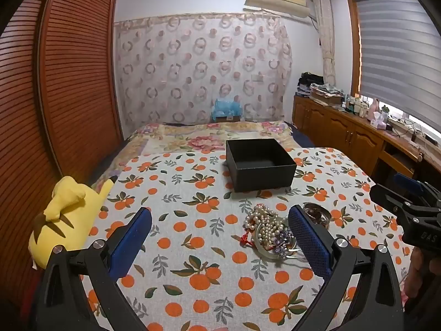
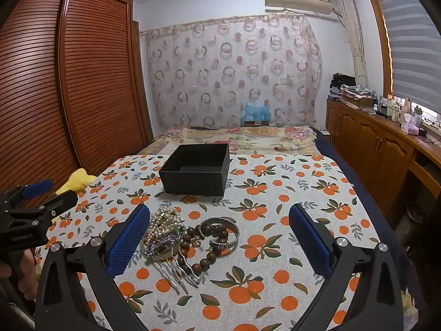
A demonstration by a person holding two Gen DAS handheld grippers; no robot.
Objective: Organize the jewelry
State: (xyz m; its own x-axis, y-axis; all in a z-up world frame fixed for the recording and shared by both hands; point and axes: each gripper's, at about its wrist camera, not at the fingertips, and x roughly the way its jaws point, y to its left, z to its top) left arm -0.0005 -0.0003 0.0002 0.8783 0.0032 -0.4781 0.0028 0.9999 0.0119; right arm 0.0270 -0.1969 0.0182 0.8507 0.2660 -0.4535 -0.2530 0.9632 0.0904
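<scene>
An open black box (image 1: 260, 164) (image 2: 196, 168) stands empty at the far middle of the orange-print tablecloth (image 1: 193, 220) (image 2: 275, 193). In front of it lies a pile of jewelry: a pearl necklace (image 1: 264, 222) (image 2: 164, 220), a purple-flowered metal hair comb (image 2: 176, 262), a brown wooden bead bracelet (image 2: 204, 259) and silver bangles (image 2: 223, 234). My left gripper (image 1: 220, 234) is open and empty above the cloth, with the pile by its right finger. My right gripper (image 2: 220, 234) is open and empty, with the pile between its fingers, nearer the left one.
A yellow plush toy (image 1: 63, 215) (image 2: 80, 178) lies at the table's left edge. A flower-quilted bed (image 1: 209, 135) lies beyond the table. A slatted wardrobe (image 1: 69, 69) stands on the left, and a wooden cabinet (image 2: 380, 143) with bottles on the right.
</scene>
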